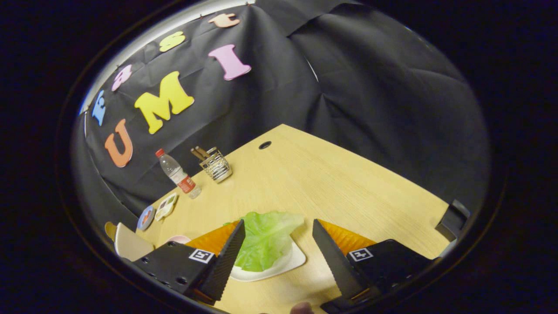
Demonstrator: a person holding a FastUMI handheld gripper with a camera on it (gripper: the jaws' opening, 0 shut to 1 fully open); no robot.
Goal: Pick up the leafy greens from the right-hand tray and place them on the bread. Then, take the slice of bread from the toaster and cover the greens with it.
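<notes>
A light green lettuce leaf (265, 237) lies on a small white tray (292, 261) on the wooden table (331, 183). My gripper (279, 231) hangs above it, fingers wide apart and open. The leaf sits between them, close to the left finger (229, 257), which covers part of it. The right finger (333, 257) stands apart from the tray, over bare table. Nothing is held.
Beyond the tray stand a plastic water bottle (178, 174) and a wire holder (216, 165) with utensils. Small dishes (165, 206) and a pale plate (130, 244) lie to the left. A cable hole (264, 145) marks the far table edge. A dark object (453, 216) sits at the right edge.
</notes>
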